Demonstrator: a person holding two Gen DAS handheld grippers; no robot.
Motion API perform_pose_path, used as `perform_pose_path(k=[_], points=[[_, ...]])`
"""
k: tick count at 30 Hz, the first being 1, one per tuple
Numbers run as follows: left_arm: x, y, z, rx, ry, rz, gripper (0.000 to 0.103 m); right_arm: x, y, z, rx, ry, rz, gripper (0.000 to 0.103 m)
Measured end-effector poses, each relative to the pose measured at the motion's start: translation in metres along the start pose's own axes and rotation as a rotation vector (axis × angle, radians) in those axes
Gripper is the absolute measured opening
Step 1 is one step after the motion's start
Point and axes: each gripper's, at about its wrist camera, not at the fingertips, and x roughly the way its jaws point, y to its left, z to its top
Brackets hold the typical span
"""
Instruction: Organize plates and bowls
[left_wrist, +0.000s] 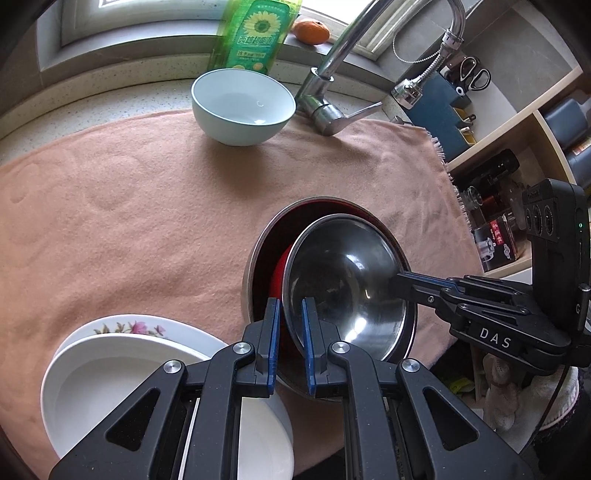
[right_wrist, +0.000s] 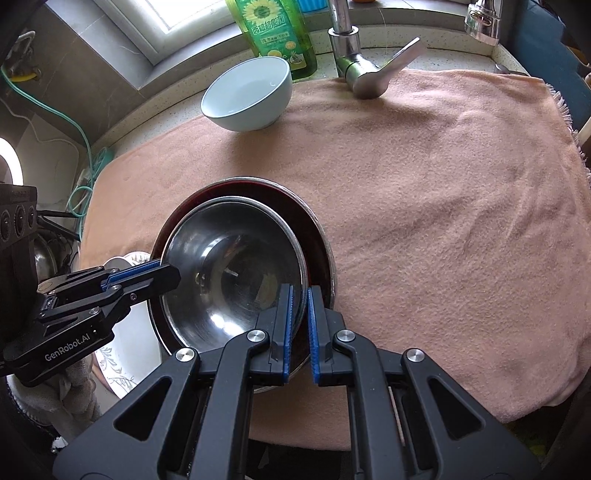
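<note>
A small steel bowl (left_wrist: 343, 280) sits tilted inside a larger steel bowl (left_wrist: 260, 251) with a dark red inside, on a pink towel (left_wrist: 147, 206). My left gripper (left_wrist: 288, 314) straddles the small bowl's near rim, jaws closed on it. My right gripper (right_wrist: 300, 299) is shut on the opposite rim of the small steel bowl (right_wrist: 229, 273); the larger bowl (right_wrist: 317, 236) surrounds it. A pale blue bowl (left_wrist: 243, 107) stands at the back, also in the right wrist view (right_wrist: 247, 96). White plates (left_wrist: 110, 384) are stacked at the front left.
A chrome tap (left_wrist: 332, 92) and a green dish-soap bottle (left_wrist: 255, 33) stand behind the towel. An orange (left_wrist: 312, 31) lies on the sill. Shelves with a knife block (left_wrist: 454, 107) are at the right. A green cable (right_wrist: 77, 147) hangs left.
</note>
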Motion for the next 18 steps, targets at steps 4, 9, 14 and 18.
perform_pose_path(k=[4,9,14,18], points=[[0.001,-0.001,0.001,0.012,0.001,0.007,0.01,0.003,0.002,0.001,-0.011,0.009,-0.011,0.01],[0.002,-0.001,0.003,0.014,0.006,0.004,0.013,0.001,0.003,0.001,-0.017,-0.003,-0.02,0.01],[0.0,0.001,0.003,0.006,0.008,-0.008,0.014,-0.01,0.002,0.002,-0.014,-0.026,-0.012,0.012],[-0.007,0.001,0.005,0.016,-0.003,-0.022,0.014,-0.026,0.002,0.004,-0.015,-0.063,0.005,0.013]])
